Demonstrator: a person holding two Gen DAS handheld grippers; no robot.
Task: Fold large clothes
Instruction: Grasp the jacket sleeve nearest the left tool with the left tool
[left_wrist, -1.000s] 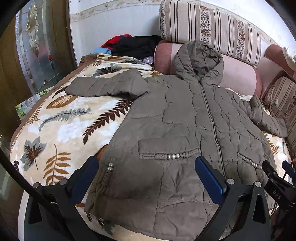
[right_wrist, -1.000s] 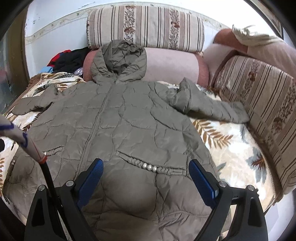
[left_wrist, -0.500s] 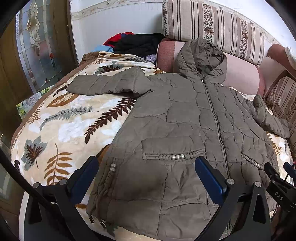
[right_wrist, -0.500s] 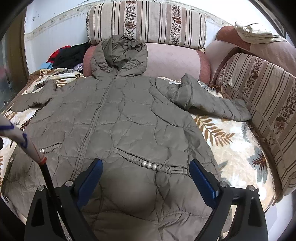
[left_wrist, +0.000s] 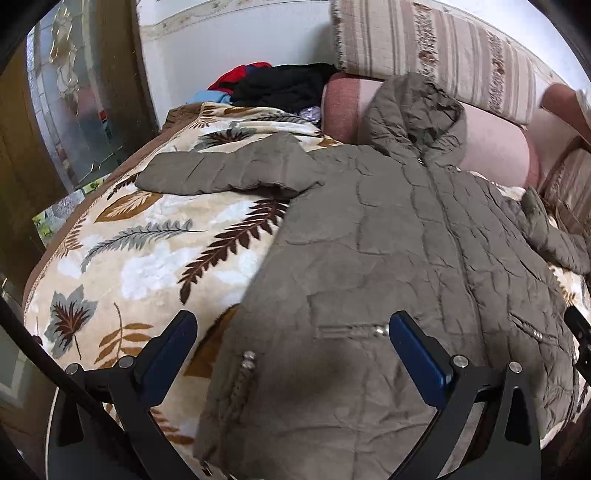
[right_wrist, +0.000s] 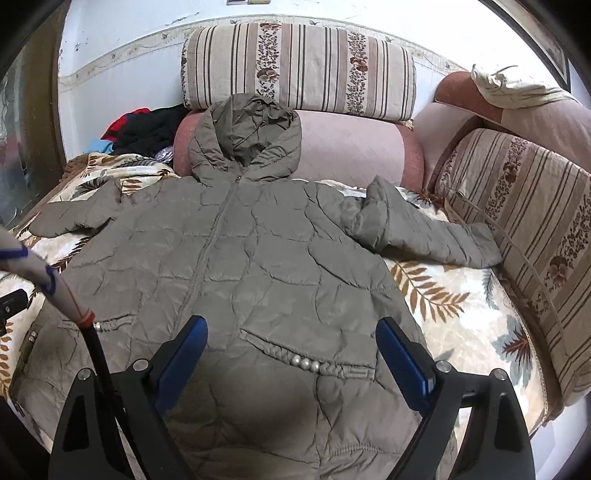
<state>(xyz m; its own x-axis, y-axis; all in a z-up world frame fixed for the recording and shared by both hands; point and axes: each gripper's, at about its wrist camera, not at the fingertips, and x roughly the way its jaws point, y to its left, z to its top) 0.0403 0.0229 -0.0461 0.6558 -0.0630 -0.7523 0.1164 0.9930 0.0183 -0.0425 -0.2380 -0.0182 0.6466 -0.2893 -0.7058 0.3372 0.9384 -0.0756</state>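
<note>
An olive quilted hooded jacket (left_wrist: 388, 251) lies spread face up on a leaf-print blanket (left_wrist: 147, 258), zipper closed, hood against a pink bolster. Its sleeves stretch out to both sides; the right sleeve (right_wrist: 424, 236) reaches toward the striped side cushion. My left gripper (left_wrist: 291, 343) is open and empty, hovering over the jacket's lower left hem and pocket. My right gripper (right_wrist: 291, 347) is open and empty above the lower right pocket with its row of beads (right_wrist: 306, 363). The jacket (right_wrist: 258, 258) fills the right wrist view.
A pile of black, red and blue clothes (left_wrist: 273, 88) sits at the back left. Striped cushions (right_wrist: 295, 70) and a pink bolster (right_wrist: 351, 147) line the back; another striped cushion (right_wrist: 524, 221) lines the right side. A glass door (left_wrist: 74, 110) stands left.
Both grippers have moved lower and closer to the jacket's hem. The left view has shifted left, showing more blanket. Both grippers stay open.
</note>
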